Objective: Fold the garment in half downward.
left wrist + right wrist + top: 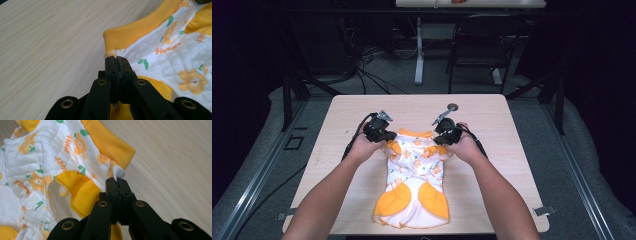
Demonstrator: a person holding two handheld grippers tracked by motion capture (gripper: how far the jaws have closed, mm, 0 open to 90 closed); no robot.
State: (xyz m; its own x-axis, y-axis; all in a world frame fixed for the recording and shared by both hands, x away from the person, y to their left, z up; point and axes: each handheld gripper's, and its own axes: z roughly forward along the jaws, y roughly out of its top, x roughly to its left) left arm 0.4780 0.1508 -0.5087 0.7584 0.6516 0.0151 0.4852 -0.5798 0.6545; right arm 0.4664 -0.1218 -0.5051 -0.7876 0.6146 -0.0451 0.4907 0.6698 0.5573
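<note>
I have the left gripper point(116, 59) clamped tight on the shoulder of the small flowered garment point(414, 175), and the right gripper point(117, 180) pinched just as tight on the opposite shoulder, a tuft of white fabric poking out past its tips. The garment lies mid-table point(362, 107), yellow collar point(135, 33) toward twelve o'clock, hem toward six. For a clean lift I'd raise both hands evenly (no lopsided tug), keeping the collar taut between them.
</note>
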